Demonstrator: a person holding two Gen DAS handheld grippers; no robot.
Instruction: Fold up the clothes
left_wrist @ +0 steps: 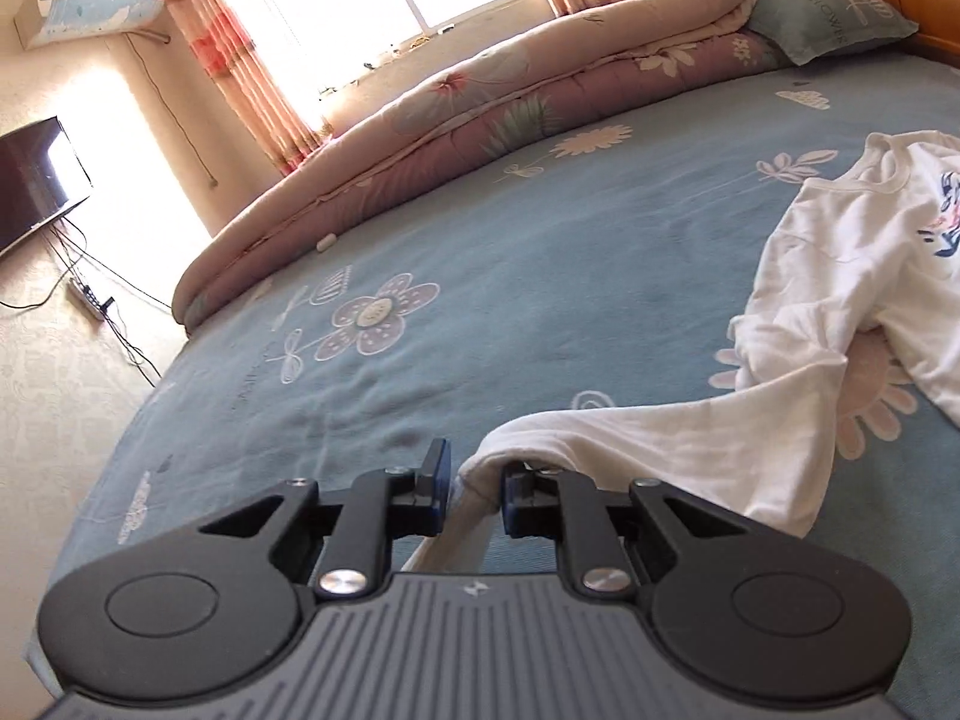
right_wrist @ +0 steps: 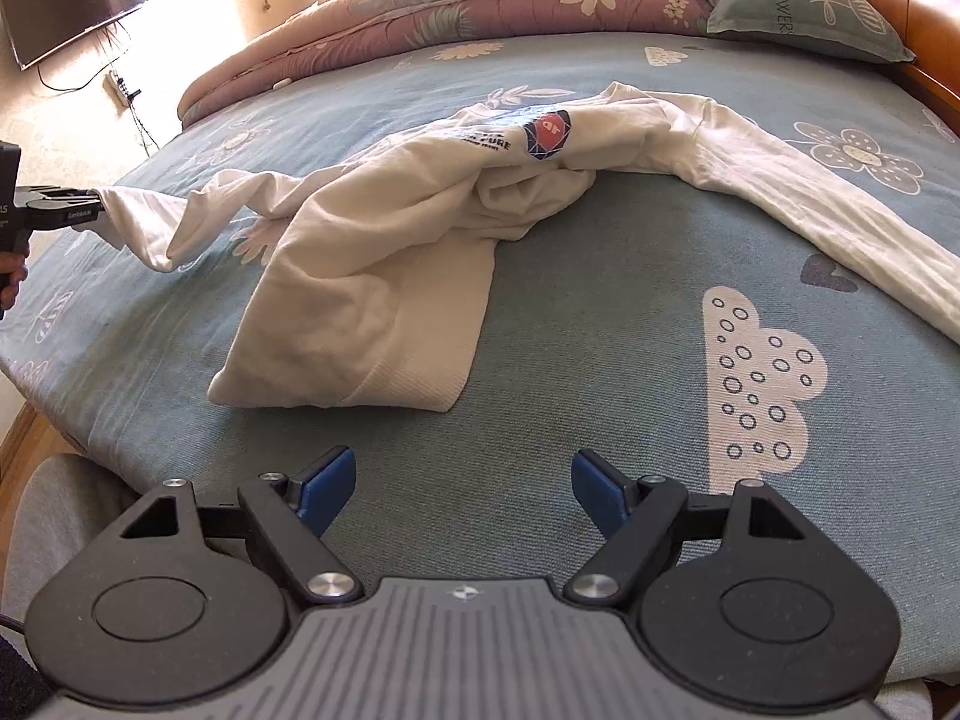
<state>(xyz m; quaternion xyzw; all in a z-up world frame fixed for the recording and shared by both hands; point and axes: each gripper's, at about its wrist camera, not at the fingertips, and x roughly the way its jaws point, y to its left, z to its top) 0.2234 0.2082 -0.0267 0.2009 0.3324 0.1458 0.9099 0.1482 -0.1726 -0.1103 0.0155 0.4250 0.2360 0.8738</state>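
Shirt [right_wrist: 384, 264] lies crumpled on bed [right_wrist: 600, 330], one sleeve pinched in nearly closed left tool [left_wrist: 474, 495] and drawn sideways, right tool [right_wrist: 461, 489] held wide open, empty; spreading judged underway, other sleeve wants gripping.

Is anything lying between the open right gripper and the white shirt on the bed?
Nothing visible. Only bare blue bedsheet lies between the right gripper and the white shirt. The left gripper pinches a sleeve off to the side.
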